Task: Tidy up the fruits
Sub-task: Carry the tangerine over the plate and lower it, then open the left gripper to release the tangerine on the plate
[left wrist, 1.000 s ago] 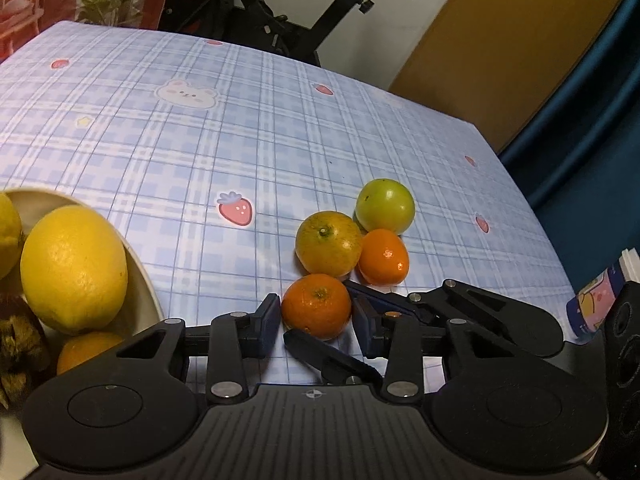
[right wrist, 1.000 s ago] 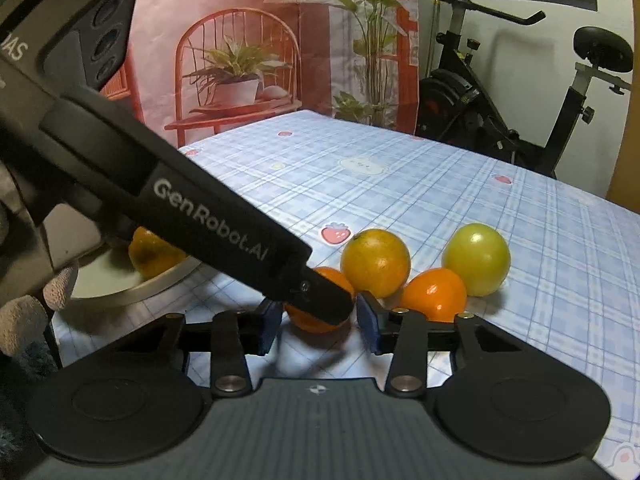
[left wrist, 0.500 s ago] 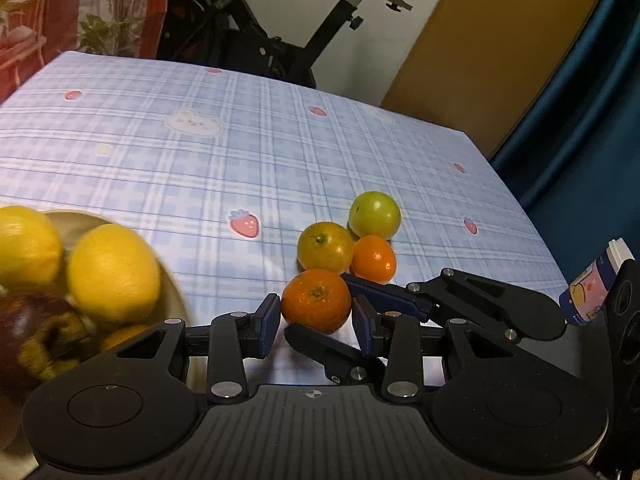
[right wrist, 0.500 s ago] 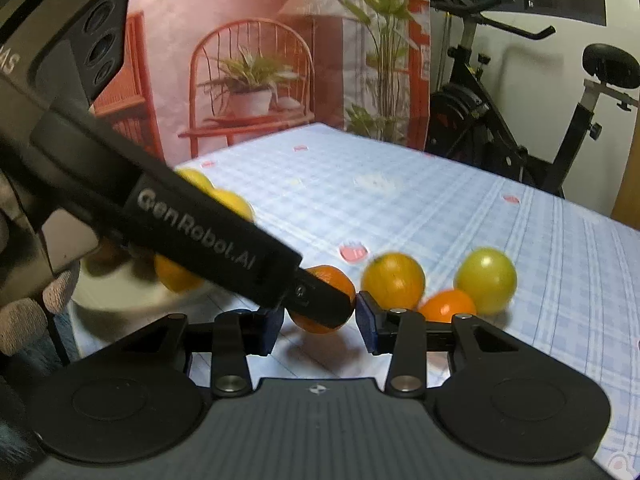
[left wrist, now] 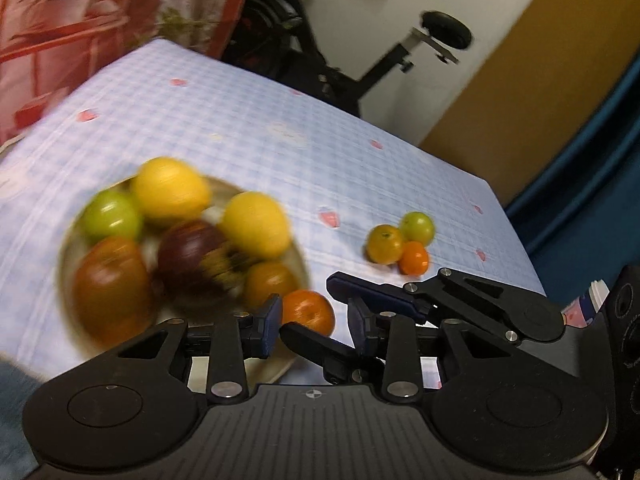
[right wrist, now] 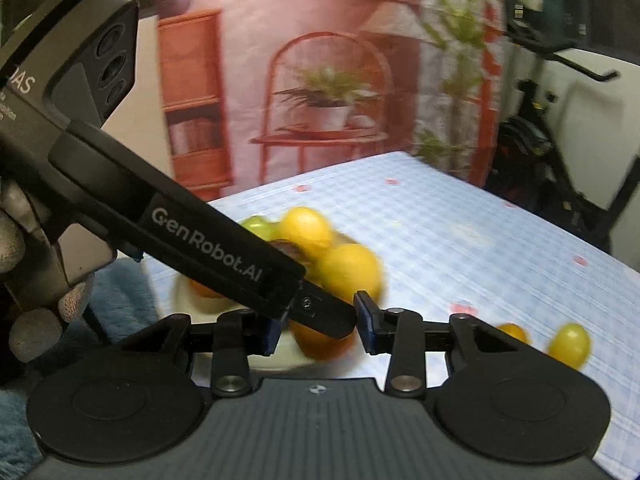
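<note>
Left wrist view: my left gripper (left wrist: 314, 320) is clamped on the mandarin (left wrist: 308, 312), which hangs over the near rim of the plate (left wrist: 303, 258). My right gripper (left wrist: 310, 306) reaches in crosswise, one finger under the fruit and one behind it. Two crossed grips on a round skin could squeeze it out sideways. The plate is already heaped, so a mandarin dropped at its edge could roll back onto the tablecloth (left wrist: 240, 128), toward the three loose fruits (left wrist: 400, 240).

Right wrist view: the mandarin (right wrist: 324, 344) sits between my right pads, but my left finger (right wrist: 240, 248) crosses in front, so I cannot tell whether they press. If one grip lets go late, the other may drag the fruit off the plate (right wrist: 182, 288), or the fingers may knock together.
</note>
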`<action>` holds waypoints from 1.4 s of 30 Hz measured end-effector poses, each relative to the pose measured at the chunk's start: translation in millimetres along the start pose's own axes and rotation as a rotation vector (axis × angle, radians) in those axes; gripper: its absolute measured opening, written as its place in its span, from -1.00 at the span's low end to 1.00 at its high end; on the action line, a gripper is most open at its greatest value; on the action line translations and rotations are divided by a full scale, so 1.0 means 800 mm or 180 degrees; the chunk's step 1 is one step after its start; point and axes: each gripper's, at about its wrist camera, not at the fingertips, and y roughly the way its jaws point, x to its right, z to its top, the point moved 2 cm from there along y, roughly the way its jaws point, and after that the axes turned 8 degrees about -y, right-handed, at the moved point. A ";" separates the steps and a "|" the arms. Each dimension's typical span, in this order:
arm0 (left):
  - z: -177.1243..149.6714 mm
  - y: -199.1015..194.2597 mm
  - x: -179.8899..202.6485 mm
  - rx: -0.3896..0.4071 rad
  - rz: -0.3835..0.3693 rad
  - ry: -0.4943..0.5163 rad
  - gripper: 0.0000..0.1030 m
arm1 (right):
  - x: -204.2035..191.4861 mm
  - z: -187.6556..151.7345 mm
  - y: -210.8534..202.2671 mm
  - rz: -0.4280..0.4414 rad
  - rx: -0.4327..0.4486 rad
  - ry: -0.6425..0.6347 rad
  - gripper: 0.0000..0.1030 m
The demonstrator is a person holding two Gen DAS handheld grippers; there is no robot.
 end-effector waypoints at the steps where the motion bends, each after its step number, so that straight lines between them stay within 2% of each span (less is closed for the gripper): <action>1: -0.002 -0.002 -0.007 0.0004 0.0017 -0.0035 -0.28 | -0.008 0.003 0.005 0.0060 -0.0022 -0.0029 -0.23; 5: -0.005 0.003 -0.033 -0.0058 0.0043 -0.0230 -0.32 | -0.026 0.004 0.031 0.0204 -0.0180 -0.0121 -0.26; 7: -0.003 0.002 -0.037 -0.0036 0.0018 -0.0230 -0.33 | -0.026 0.001 0.040 0.0211 -0.0215 -0.0104 -0.29; 9: -0.003 0.003 -0.038 -0.0038 -0.0002 -0.0231 -0.34 | -0.023 -0.001 0.046 0.0201 -0.0273 -0.0063 -0.41; 15: -0.004 0.006 -0.040 -0.0010 0.0018 -0.0252 -0.35 | -0.020 -0.004 0.054 0.0243 -0.0302 -0.0039 -0.41; 20: -0.006 0.000 -0.045 0.0020 0.0041 -0.0308 -0.35 | -0.026 -0.009 0.057 0.0432 -0.0343 -0.0033 -0.42; 24: -0.005 -0.004 -0.049 0.0041 0.0102 -0.0362 -0.34 | -0.031 -0.006 0.063 0.0449 -0.0345 -0.0127 -0.42; 28: -0.004 -0.017 -0.052 0.0172 0.0141 -0.0389 -0.34 | -0.030 -0.001 0.070 0.0483 -0.0337 -0.0135 -0.42; 32: 0.000 -0.025 -0.049 0.0300 0.0184 -0.0357 -0.34 | -0.036 0.002 0.065 0.0803 -0.0195 -0.0106 -0.42; 34: 0.001 -0.024 -0.047 0.0307 0.0189 -0.0343 -0.34 | -0.041 0.003 0.064 0.0774 -0.0174 -0.0197 -0.42; 42: 0.003 -0.019 -0.045 0.0325 0.0218 -0.0290 -0.33 | -0.026 -0.008 0.052 0.0602 -0.0125 0.0007 -0.42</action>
